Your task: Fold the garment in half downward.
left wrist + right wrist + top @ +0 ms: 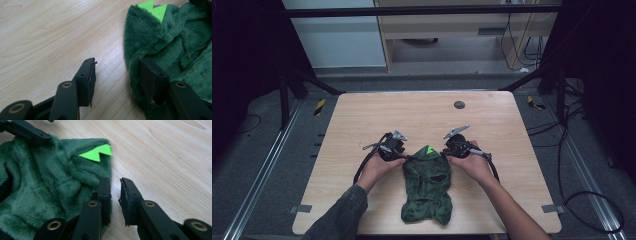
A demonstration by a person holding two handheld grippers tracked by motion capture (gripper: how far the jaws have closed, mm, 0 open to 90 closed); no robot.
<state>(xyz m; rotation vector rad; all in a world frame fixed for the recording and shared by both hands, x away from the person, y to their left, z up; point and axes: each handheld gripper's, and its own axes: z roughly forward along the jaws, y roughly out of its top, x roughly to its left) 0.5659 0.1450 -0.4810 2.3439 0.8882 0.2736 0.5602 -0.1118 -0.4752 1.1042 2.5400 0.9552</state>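
Green fleece garment (428, 185) sits between our two grippers: left gripper (116, 72) gapes wide over its left edge, right gripper (115, 192) is slightly parted at its right edge, all on the table's (362, 125) near-middle.

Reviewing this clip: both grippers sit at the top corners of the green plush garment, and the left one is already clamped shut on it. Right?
Not quite. The left gripper is open, its jaws straddling the edge of the green plush garment, as the left gripper view shows. Both grippers do sit at its top corners.
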